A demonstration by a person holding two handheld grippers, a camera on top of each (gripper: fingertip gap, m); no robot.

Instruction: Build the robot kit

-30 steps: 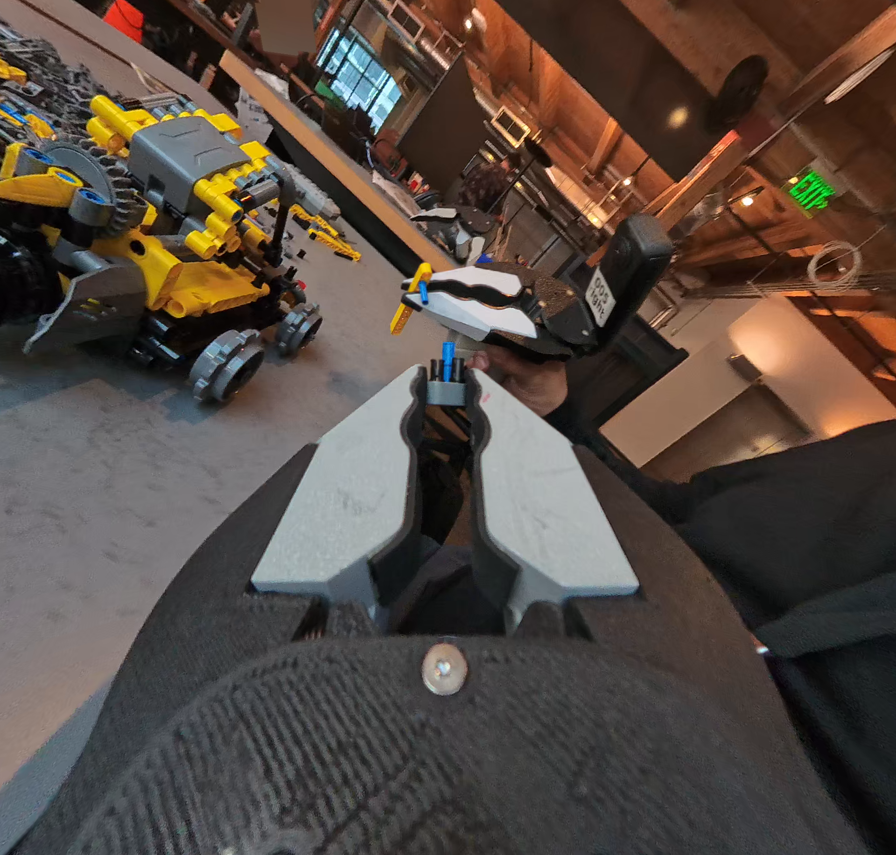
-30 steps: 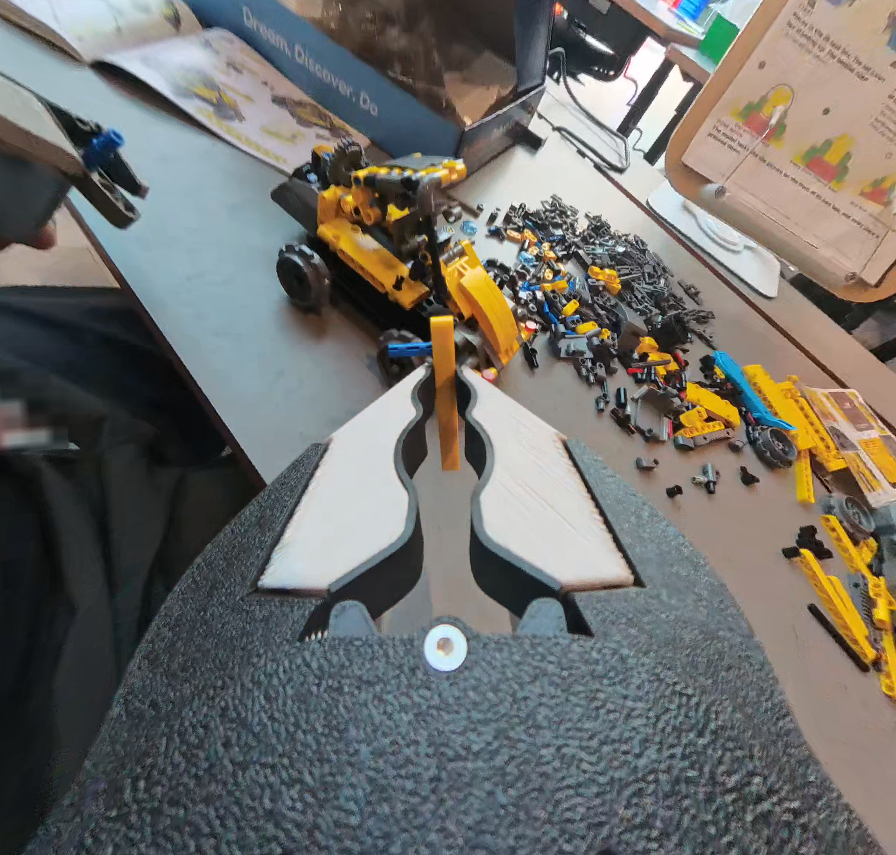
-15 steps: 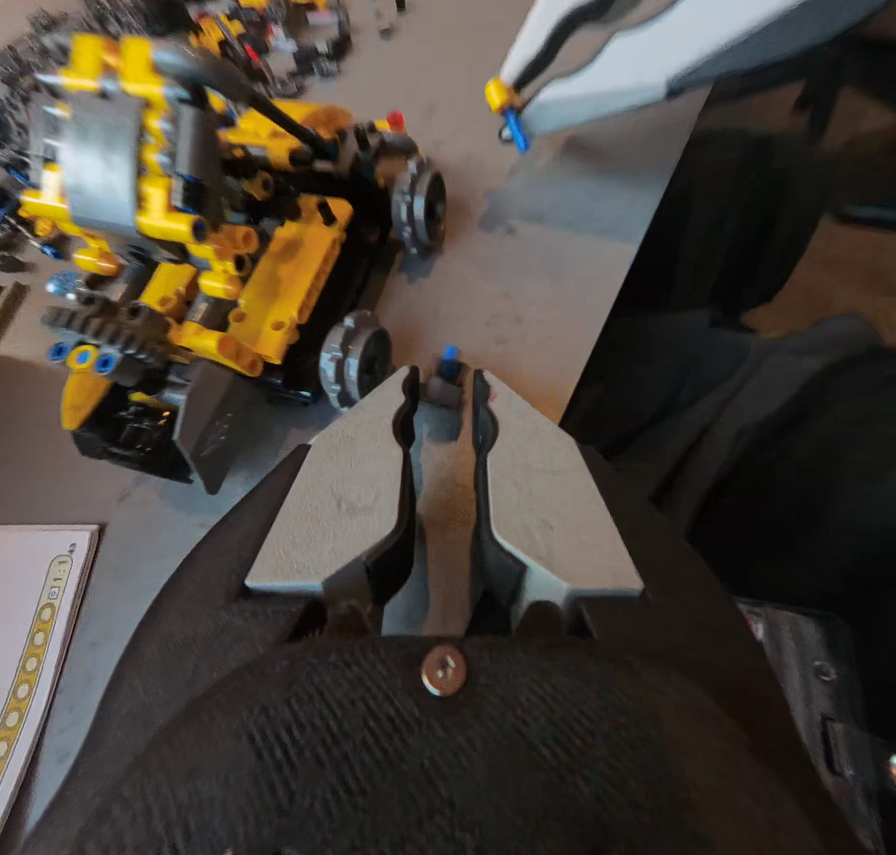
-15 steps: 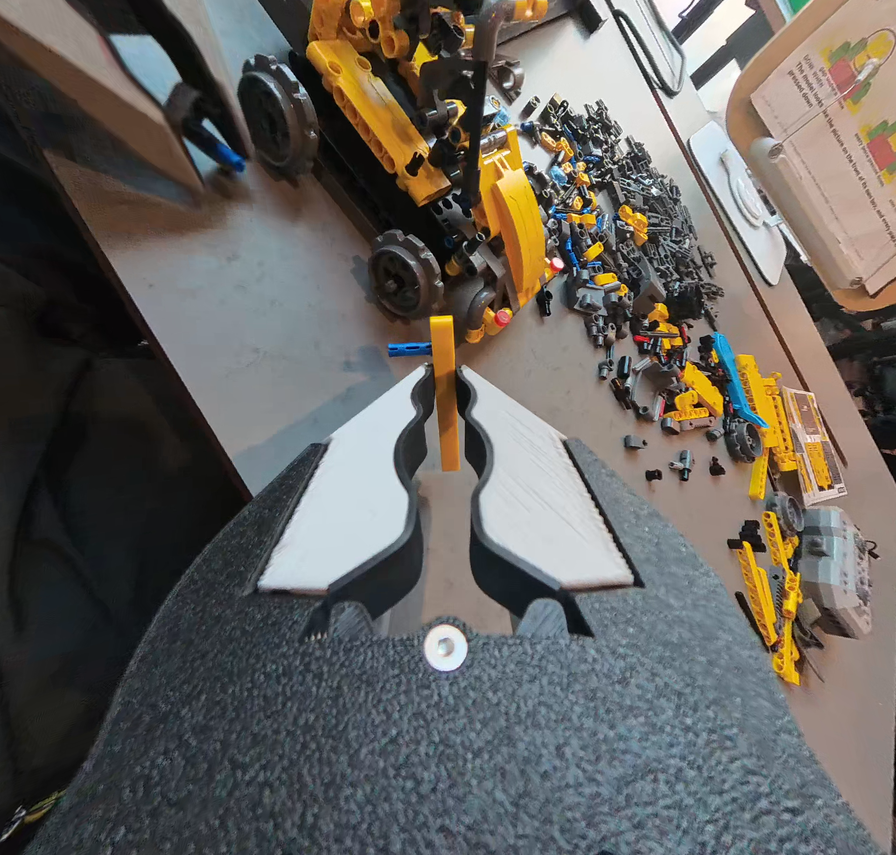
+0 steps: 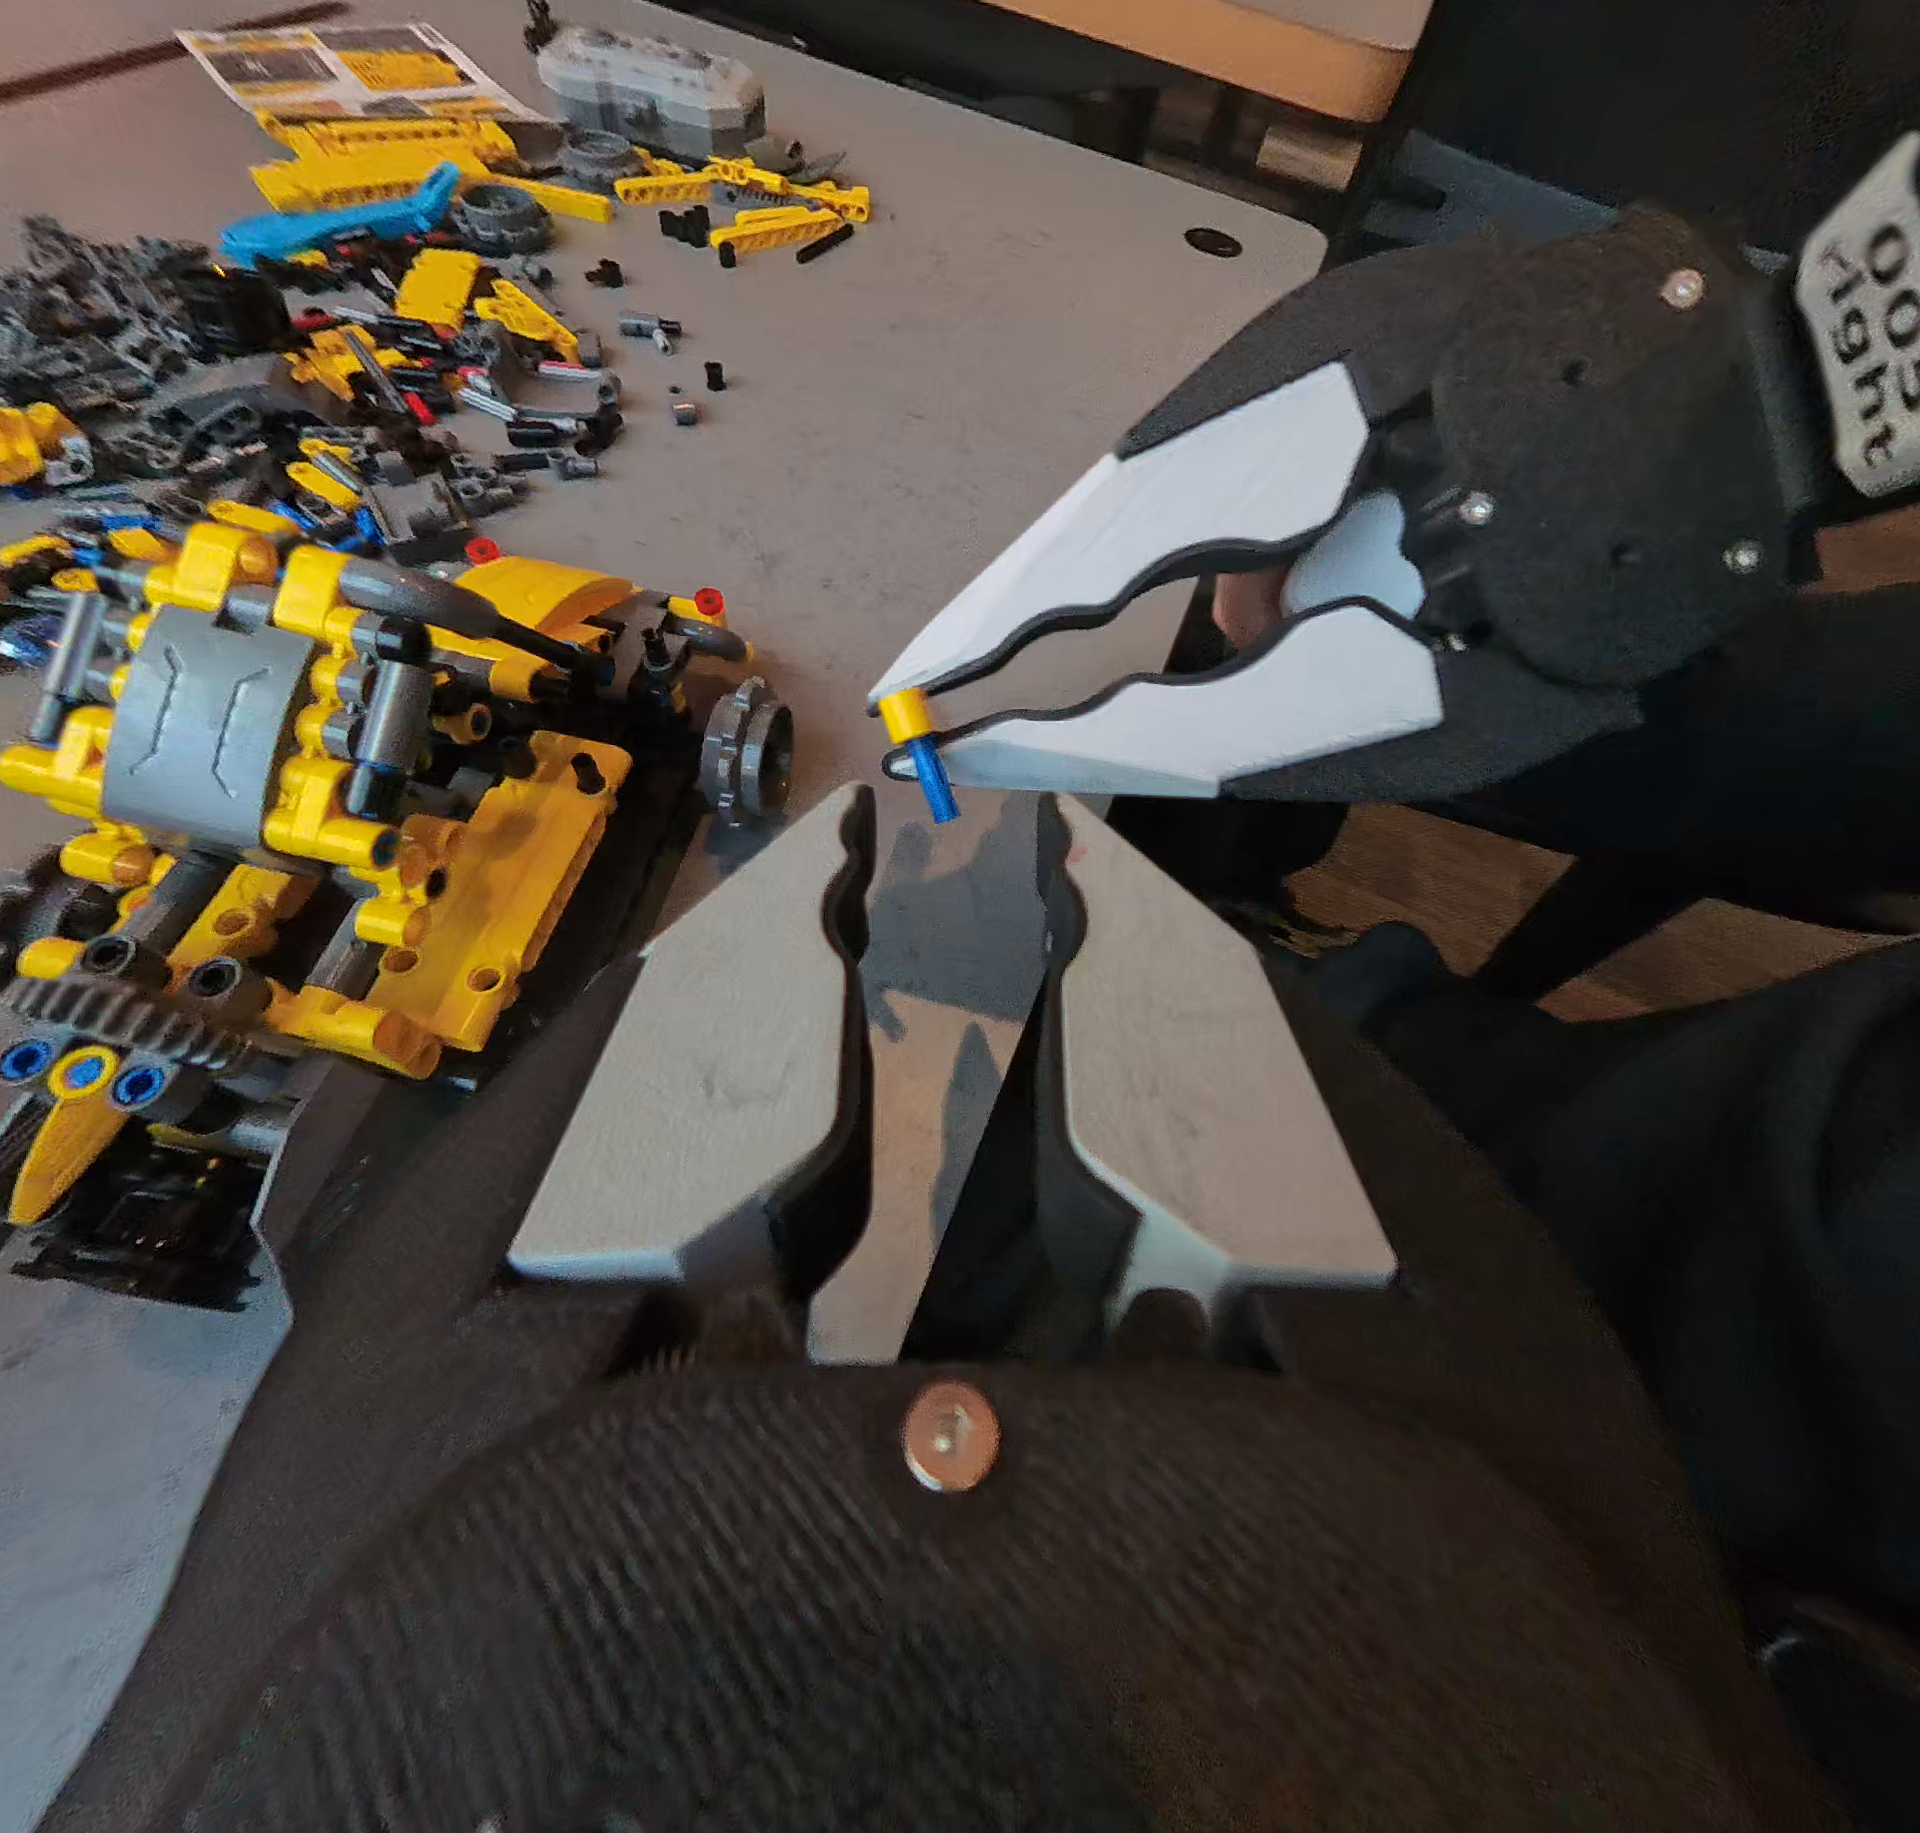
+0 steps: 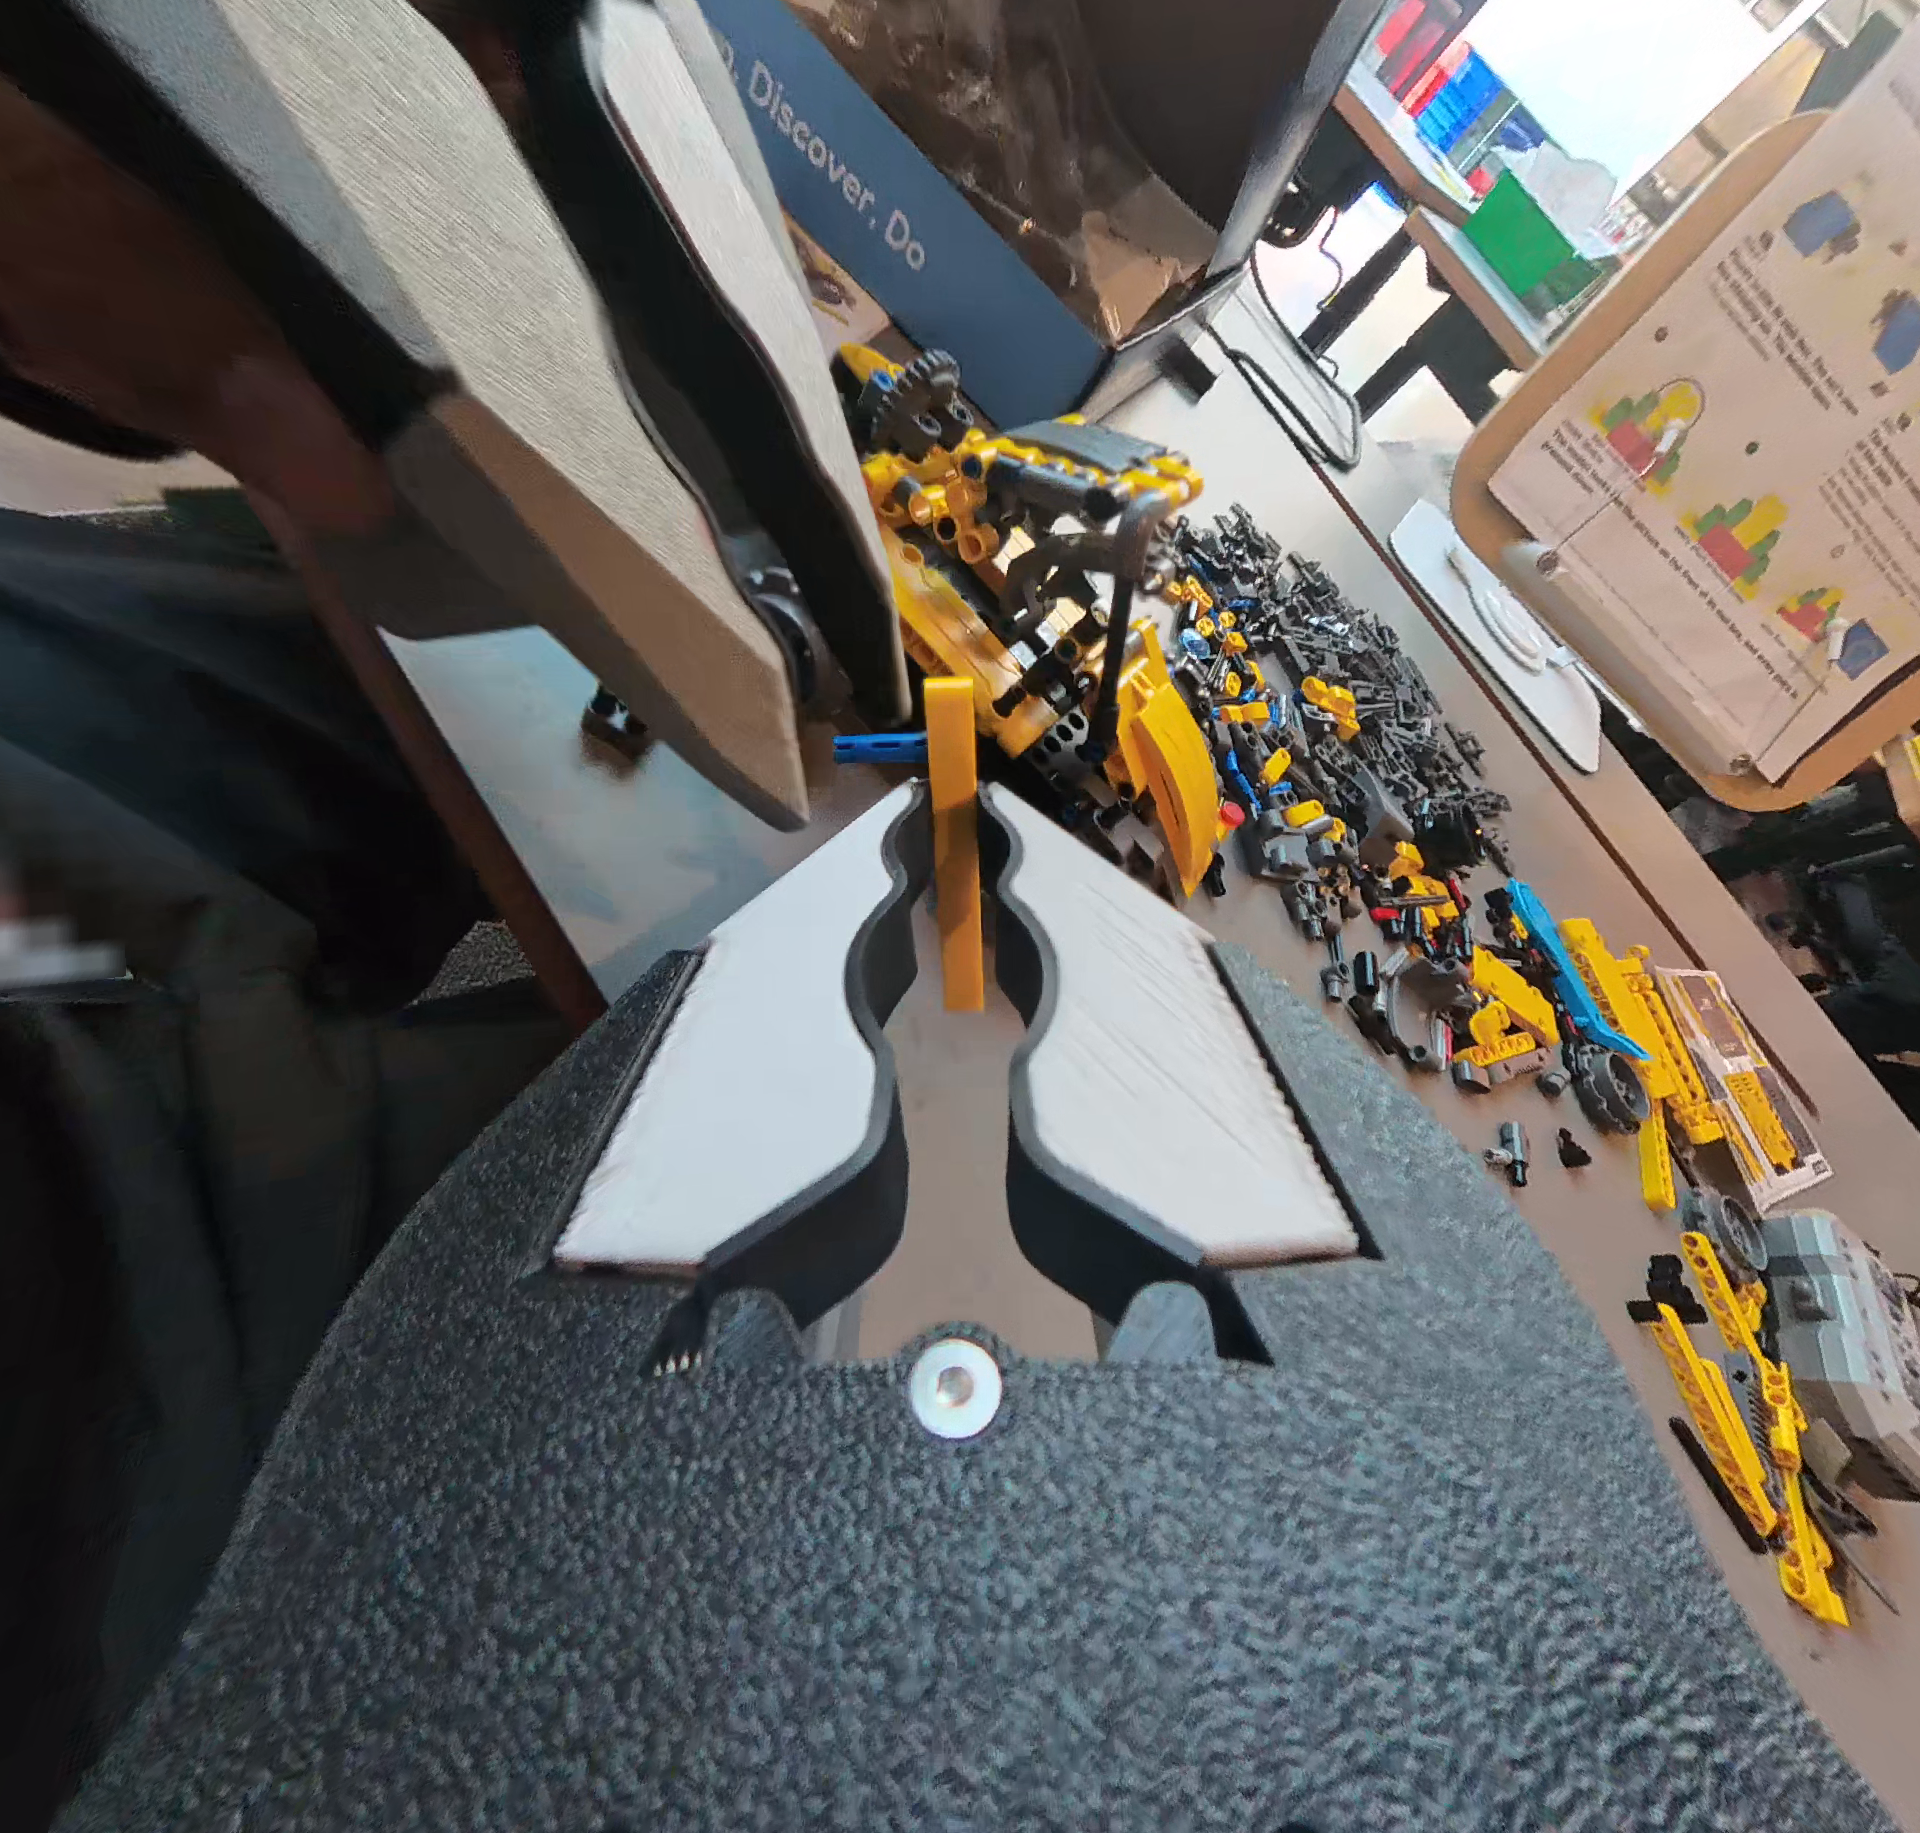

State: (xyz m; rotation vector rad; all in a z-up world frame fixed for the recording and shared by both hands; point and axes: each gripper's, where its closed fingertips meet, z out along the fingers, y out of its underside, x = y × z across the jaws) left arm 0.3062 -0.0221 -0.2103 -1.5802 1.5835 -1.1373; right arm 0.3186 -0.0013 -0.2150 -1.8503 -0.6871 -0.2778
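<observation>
My left gripper (image 5: 951, 817) is open and empty over the grey table (image 5: 1039, 349), near its front edge. My right gripper (image 6: 951, 796) is shut on a thin yellow beam (image 6: 956, 848) with a blue pin (image 6: 878, 744) sticking out sideways near its top. In the left wrist view the right gripper (image 5: 904, 734) holds the beam's end (image 5: 902, 713) just above my left fingertips. The left gripper (image 6: 842, 734) fills the upper left of the right wrist view. A small dark piece (image 6: 613, 721) lies on the table below it. A yellow and grey brick vehicle (image 5: 312, 796) stands just left of both grippers.
Beyond the vehicle (image 6: 1039, 588) lies a pile of small black, yellow and blue parts (image 6: 1351, 744). Farther off lie a grey motor block (image 5: 649, 90) and a printed leaflet (image 5: 332, 69). A dark blue box (image 6: 883, 225) and an illustrated board (image 6: 1714, 484) stand at the back. A person's dark clothing lies beyond the table edge. The grippers are tip to tip, or close to it.
My left gripper has opened; the small grey piece with a blue pin it held is gone from its fingers. Both grippers swung down towards the table and closer together.
</observation>
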